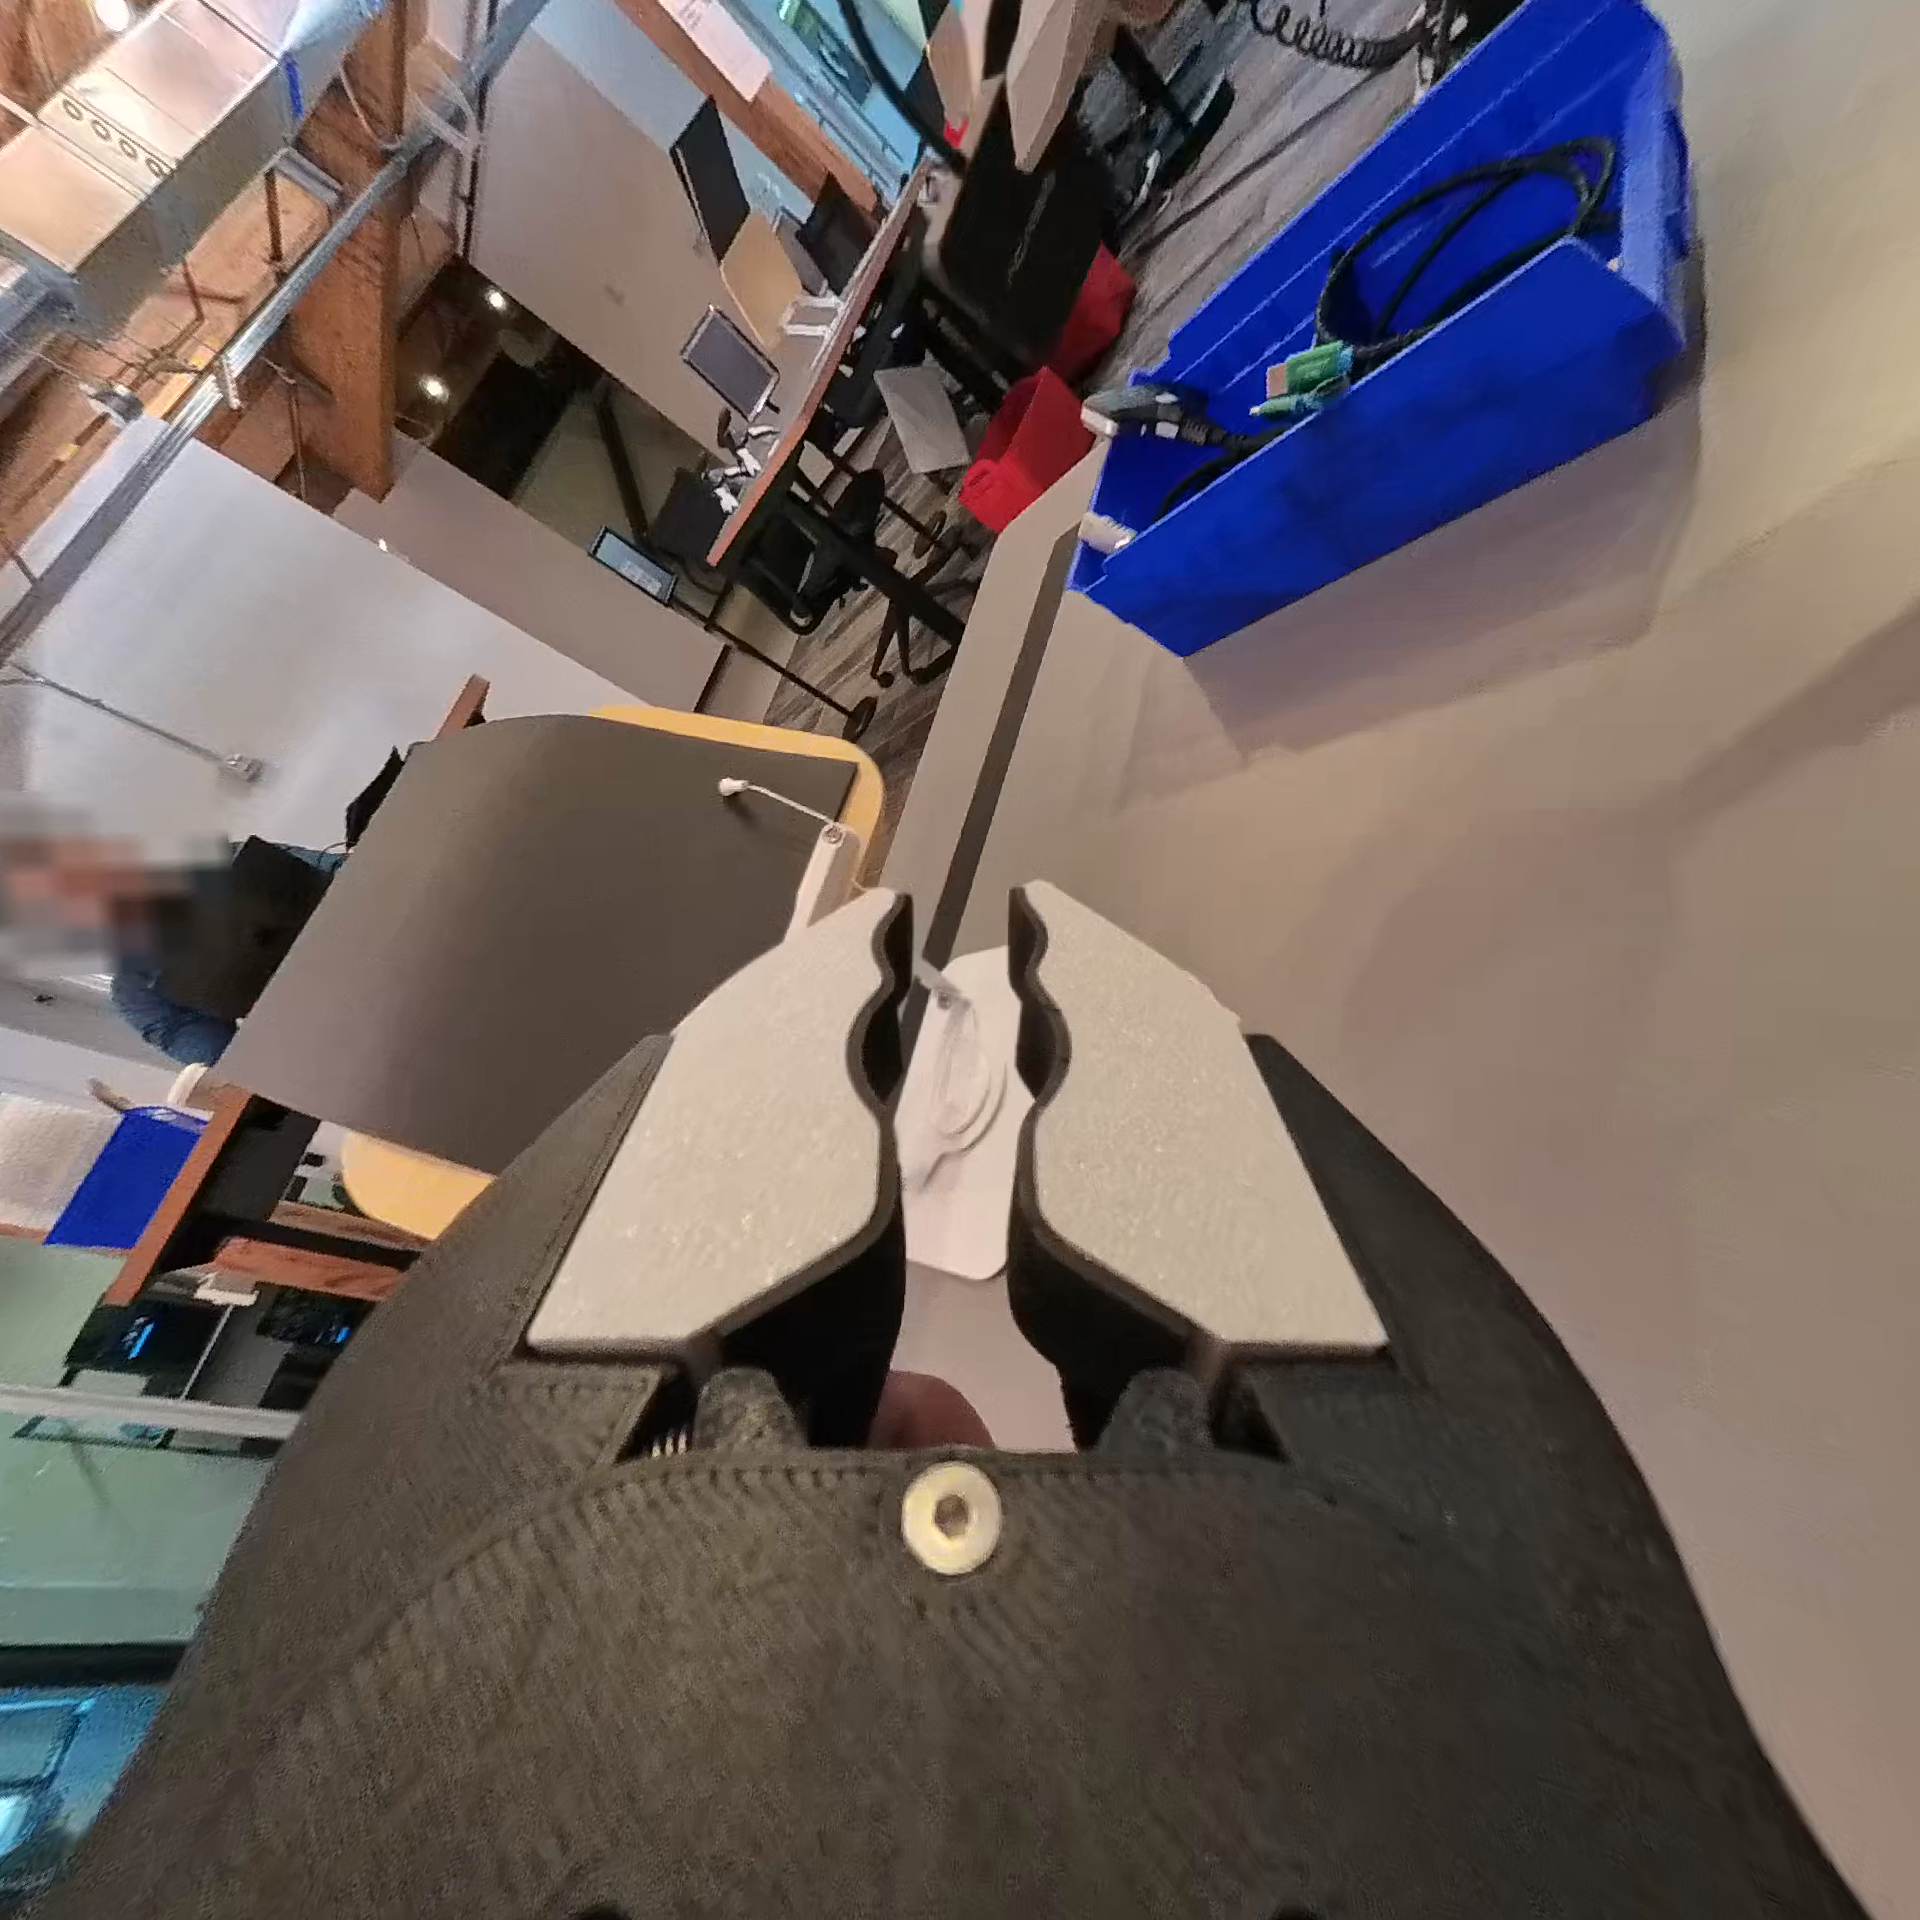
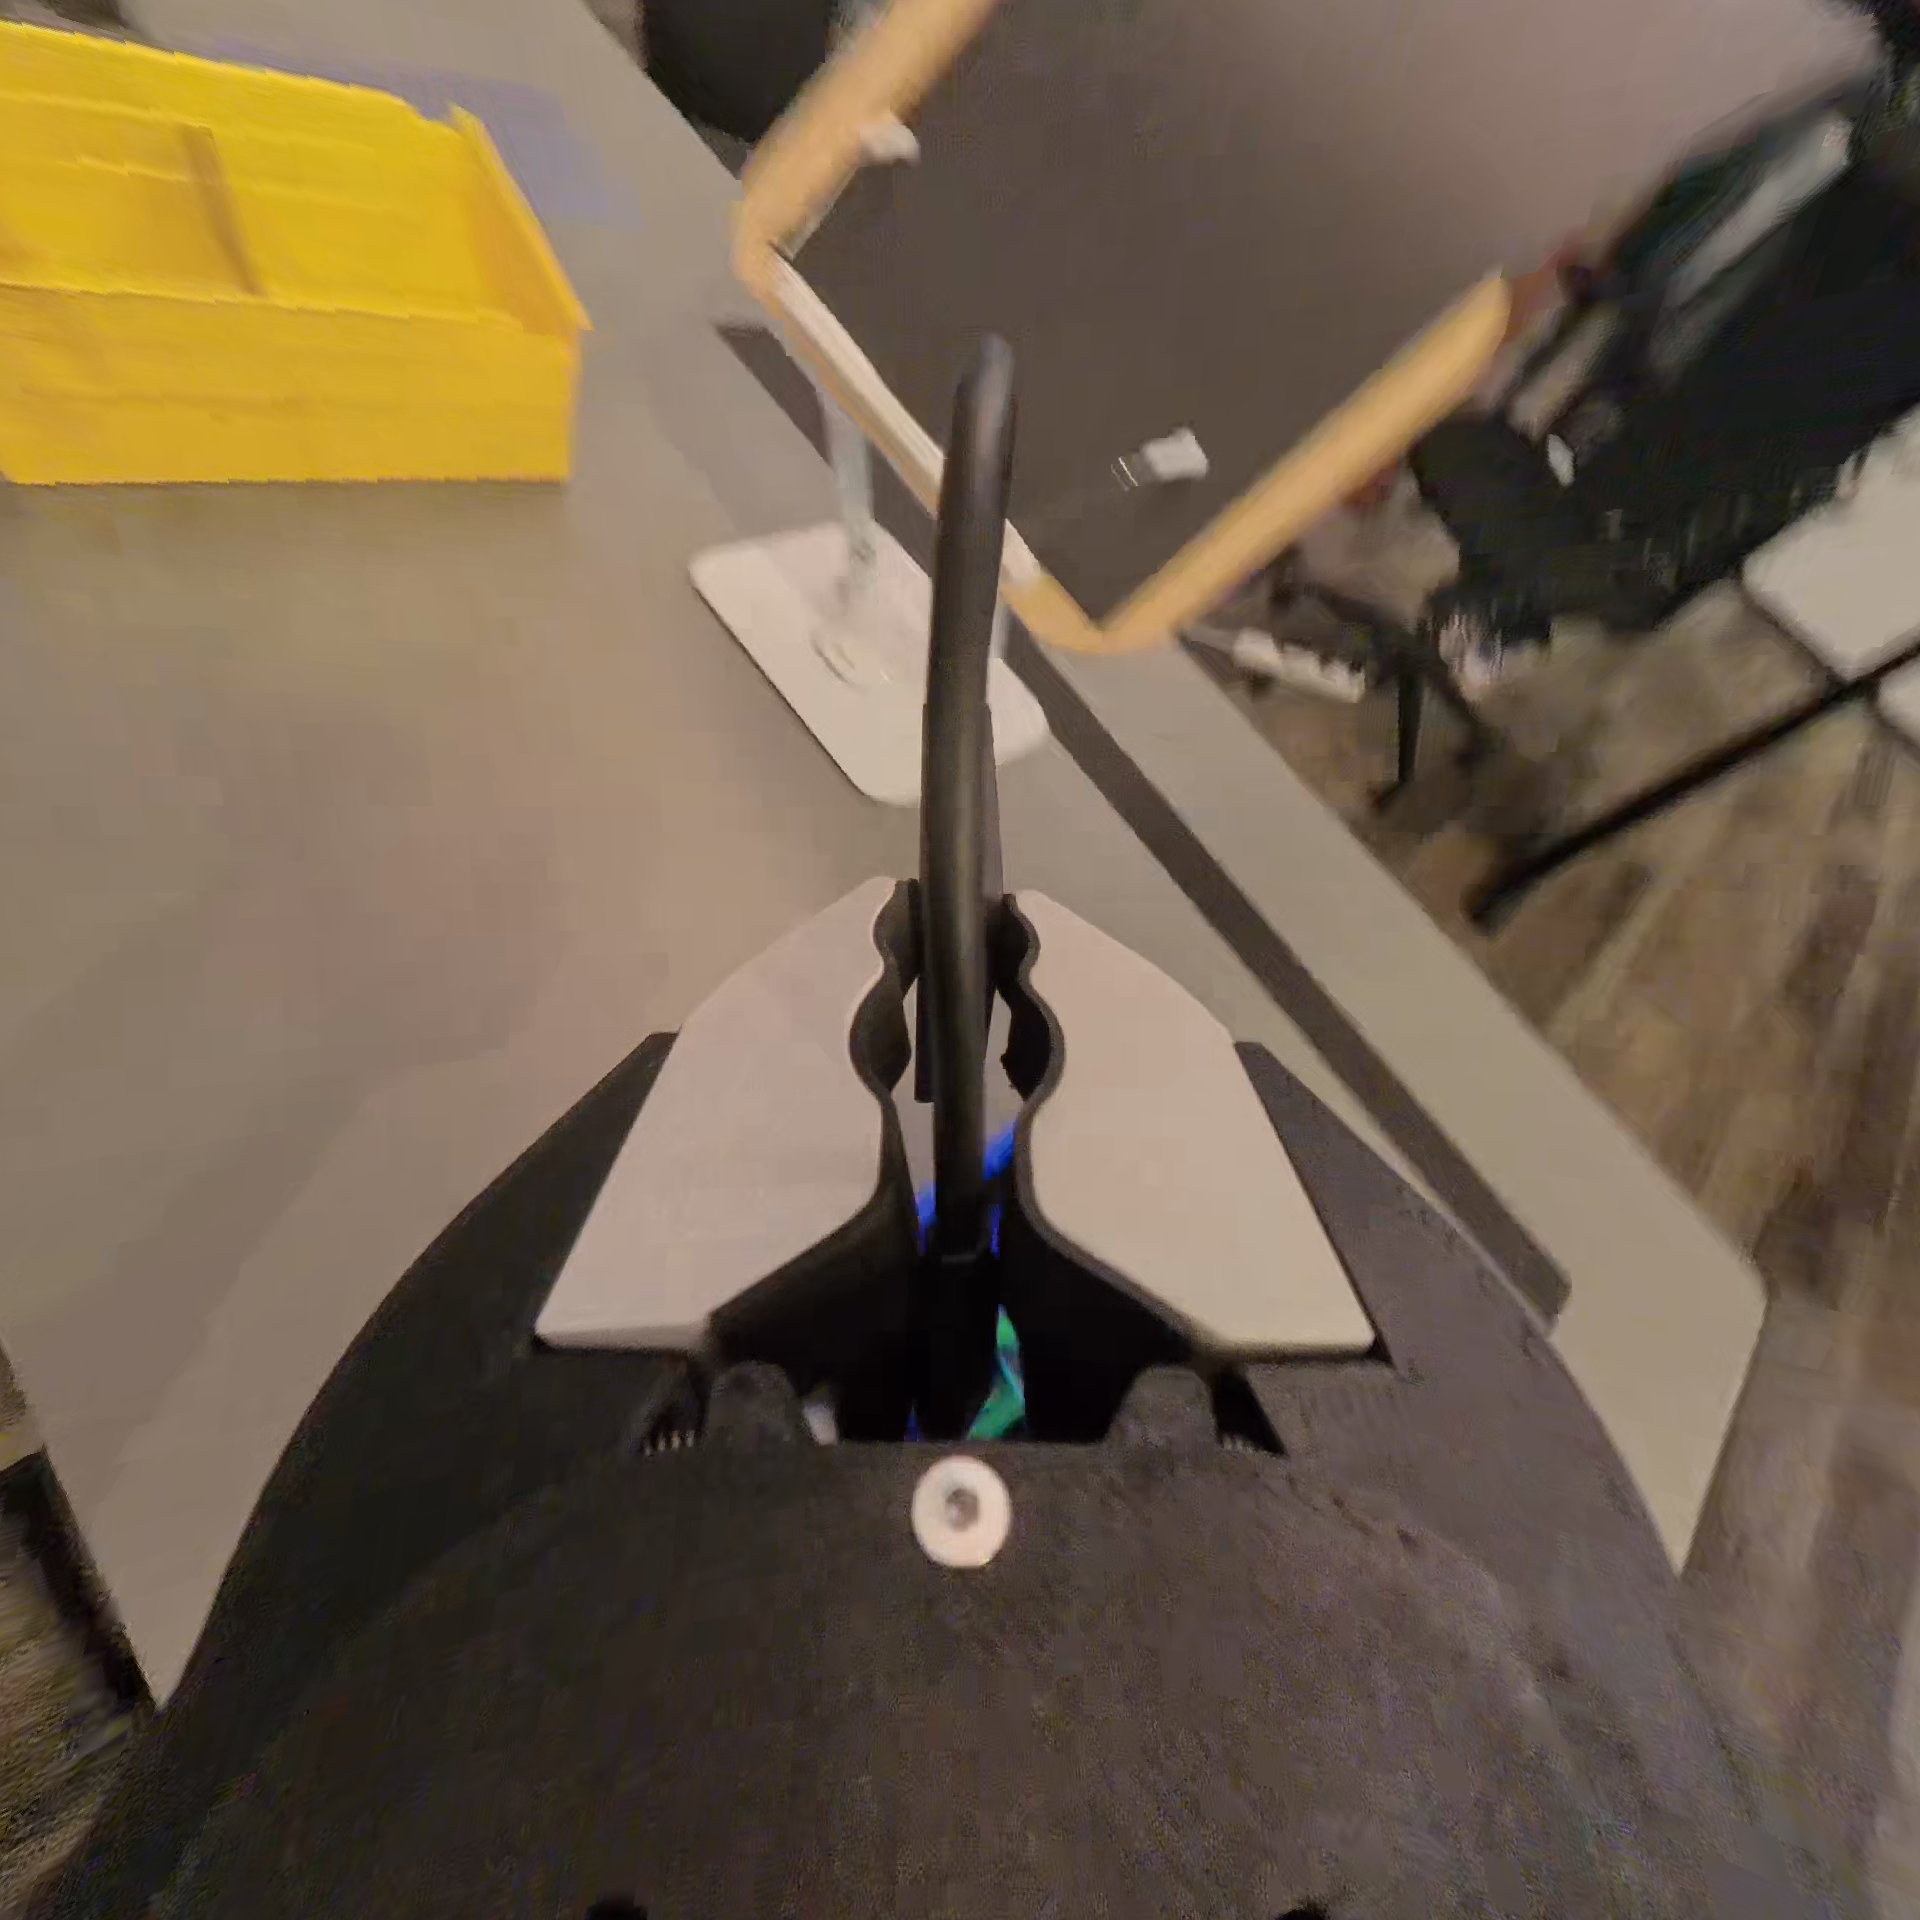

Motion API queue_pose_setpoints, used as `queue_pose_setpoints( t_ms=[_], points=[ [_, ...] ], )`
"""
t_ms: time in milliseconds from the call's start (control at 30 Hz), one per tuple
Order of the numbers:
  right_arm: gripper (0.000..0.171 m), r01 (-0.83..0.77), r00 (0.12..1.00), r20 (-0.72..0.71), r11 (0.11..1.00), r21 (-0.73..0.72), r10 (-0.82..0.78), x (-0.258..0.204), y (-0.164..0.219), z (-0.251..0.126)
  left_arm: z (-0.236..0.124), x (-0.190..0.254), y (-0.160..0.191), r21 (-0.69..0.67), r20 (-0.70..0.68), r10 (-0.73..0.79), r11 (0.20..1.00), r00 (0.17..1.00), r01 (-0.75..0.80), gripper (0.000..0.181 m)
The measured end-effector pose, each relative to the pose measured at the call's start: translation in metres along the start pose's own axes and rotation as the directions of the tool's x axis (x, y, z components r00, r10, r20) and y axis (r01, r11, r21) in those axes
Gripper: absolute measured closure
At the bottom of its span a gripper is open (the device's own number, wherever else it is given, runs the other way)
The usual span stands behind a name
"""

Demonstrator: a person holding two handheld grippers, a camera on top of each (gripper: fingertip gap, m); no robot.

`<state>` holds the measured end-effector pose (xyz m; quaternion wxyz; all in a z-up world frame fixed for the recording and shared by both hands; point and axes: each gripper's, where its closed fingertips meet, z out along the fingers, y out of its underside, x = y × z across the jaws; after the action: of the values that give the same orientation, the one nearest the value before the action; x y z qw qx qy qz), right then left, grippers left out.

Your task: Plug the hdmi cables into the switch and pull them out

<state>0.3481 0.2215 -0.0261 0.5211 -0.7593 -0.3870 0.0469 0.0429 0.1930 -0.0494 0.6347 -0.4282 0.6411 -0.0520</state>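
Grey tabletop [image 1: 1455, 935] fills the right side of the strongly tilted left wrist view, and the left gripper [image 1: 961, 914] hangs over it with its jaws parted by a narrow gap and nothing between them. Straight ahead of that gap lies a white stand base [image 1: 961, 1226] with a clear fitting on it, and a dark panel with a tan edge [image 1: 540, 914] rises from it just beyond the left finger. Farther along the table sits a blue bin [image 1: 1455, 447] holding a coiled black cable [image 1: 1475, 239] and a green connector piece [image 1: 1311, 376], with a plug end draped over its near wall; desks, chairs and red boxes crowd the room behind. In the blurred right wrist view, the right gripper [image 2: 958, 904] is pinched on a black hdmi cable [image 2: 966, 644], which arcs up and forward out of the fingertips, crossing in front of the same white base and the tan-edged panel. A yellow bin [image 2: 281, 312] stands on the table well to the left. Blue and green colour shows deep between the jaws, too hidden to identify. The switch cannot be made out in either view.
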Motion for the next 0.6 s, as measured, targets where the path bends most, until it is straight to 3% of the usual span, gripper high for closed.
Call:
queue_pose_setpoints(
  t_ms=[200, 400, 567, 600],
  points=[
    [0.158, -0.311, 0.944, 0.018, 0.906, -0.285, 0.33, 0.074, 0.101, 0.007, -0.001, -0.004, 0.003, -0.016, 0.014, 0.001, 1.0, 1.0, -0.001, 0.164],
    [0.158, -0.414, 0.858, 0.05, 0.745, -0.523, 0.511, 0.078, 0.18, 0.038, 0.001, -0.002, 0.01, -0.044, 0.003, 0.013, 0.999, 1.0, -0.013, 0.161],
    [0.153, -0.47, 0.76, 0.085, 0.636, -0.612, 0.644, 0.066, 0.213, 0.058, -0.003, -0.009, 0.018, -0.058, 0.016, -0.004, 0.998, 1.0, 0.005, 0.16],
    [0.145, -0.476, 0.74, 0.085, 0.609, -0.634, 0.667, 0.063, 0.217, 0.059, -0.004, -0.011, 0.02, -0.061, 0.019, -0.007, 0.998, 1.0, 0.008, 0.16]
  ],
)
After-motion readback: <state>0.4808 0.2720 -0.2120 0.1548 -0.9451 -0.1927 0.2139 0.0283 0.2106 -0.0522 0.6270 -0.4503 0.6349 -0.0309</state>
